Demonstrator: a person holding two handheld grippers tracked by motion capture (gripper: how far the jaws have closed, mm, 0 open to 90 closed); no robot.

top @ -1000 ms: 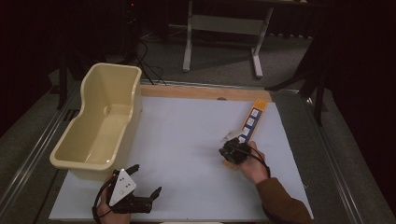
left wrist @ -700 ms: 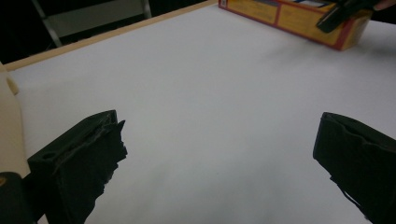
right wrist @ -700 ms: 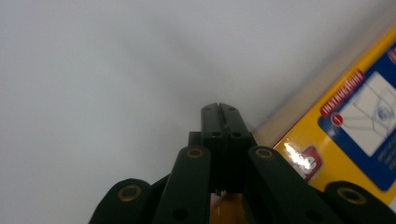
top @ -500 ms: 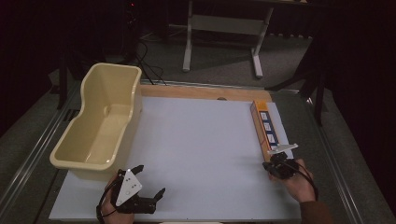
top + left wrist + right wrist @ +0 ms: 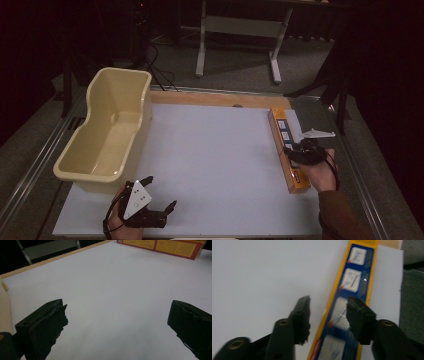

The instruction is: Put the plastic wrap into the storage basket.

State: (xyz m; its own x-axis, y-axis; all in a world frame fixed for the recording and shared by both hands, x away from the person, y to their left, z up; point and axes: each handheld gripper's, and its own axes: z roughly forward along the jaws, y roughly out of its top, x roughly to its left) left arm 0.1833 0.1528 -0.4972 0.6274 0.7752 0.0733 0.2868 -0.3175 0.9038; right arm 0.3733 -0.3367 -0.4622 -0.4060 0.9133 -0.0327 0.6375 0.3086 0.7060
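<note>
A long, narrow yellow box [image 5: 287, 150] with blue printed panels lies flat along the right edge of the white surface [image 5: 215, 160], one end near the far wooden strip [image 5: 215, 99], the other end toward the person. In the high view the right hand-held gripper [image 5: 299, 152] sits over the box's right side about midway along it, and the hand [image 5: 320, 172] behind it covers part of the box's near end. In the right gripper view the right hand-held gripper [image 5: 328, 312] has its jaws spread, having just been opening; the left edge of the box [image 5: 352, 297] lies beneath the gap between them, and the pads do not press on it. That view is blurred, so the print on the blue panels cannot be read, and the box is cut off at the top and bottom edges. The left hand-held gripper [image 5: 155, 196] rests low at the near left of the surface, just in front of the cream plastic tub [image 5: 107, 135], its jaws spread wide with nothing between them. In the left gripper view the left hand-held gripper [image 5: 117, 322] looks across bare white surface [image 5: 112, 285], with the box [image 5: 160, 246] far off and cropped by the top edge. The surroundings beyond the surface are dark and hard to make out.
</note>
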